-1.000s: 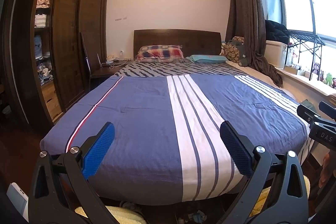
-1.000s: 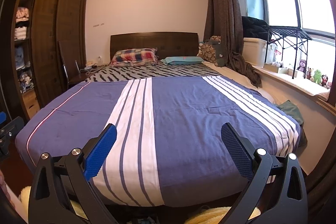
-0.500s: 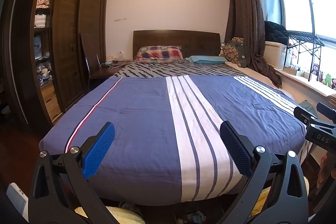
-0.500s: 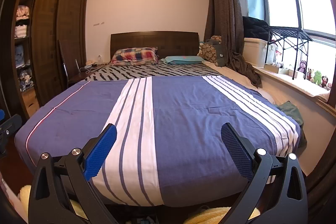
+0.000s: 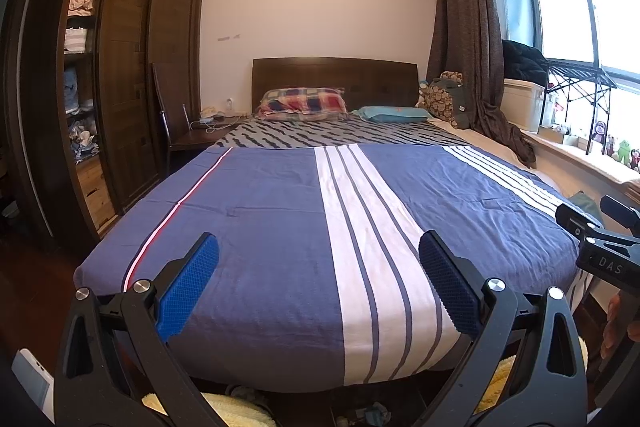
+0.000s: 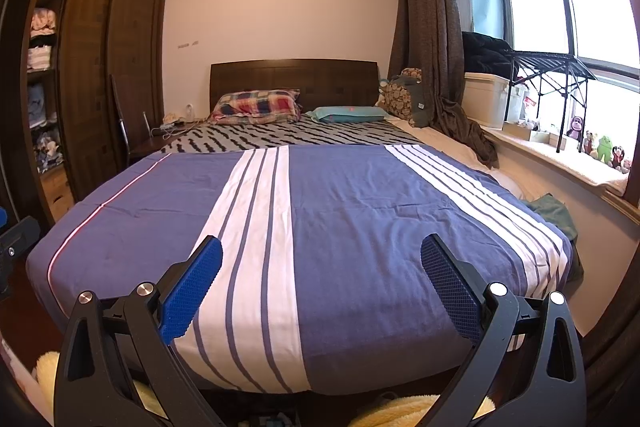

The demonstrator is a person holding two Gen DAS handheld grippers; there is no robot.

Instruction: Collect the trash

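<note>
Left tongs (image 5: 319, 277): spread wide, nothing between the blue pads (image 5: 188, 289); held off the near end of the bed (image 5: 260, 219), pointed toward the far headboard (image 5: 334, 79).
Right tongs (image 6: 322, 279): likewise parted and empty, held level to the right of the left pair, aimed up the bed.
Step in hand: judged as searching, at the very start; nothing gripped, no bag or bin in sight.
Trash: none lying on the blue striped cover (image 6: 360, 211); likeliest candidates were small scraps on the floor under the near edge of the bed (image 5: 370, 417), too dim and cropped to name.
Other floor items: pale yellow fluffy rug (image 6: 396, 413) at the near edge, half hidden behind the tongs' frames; a green cloth (image 6: 554, 213) bunched at the bed's right side, probably not litter.
Next move: called for tilting down toward the near floor, picking out one scrap, and lowering parted tongs around it.
Hidden or unclear: space under the bed dark; wardrobe shelves (image 5: 78, 39) at far left cluttered but hard to read; bedside table (image 5: 200, 135) carried cables and small objects, unclear whether rubbish; windowsill (image 6: 568, 163) at right glared by daylight.
</note>
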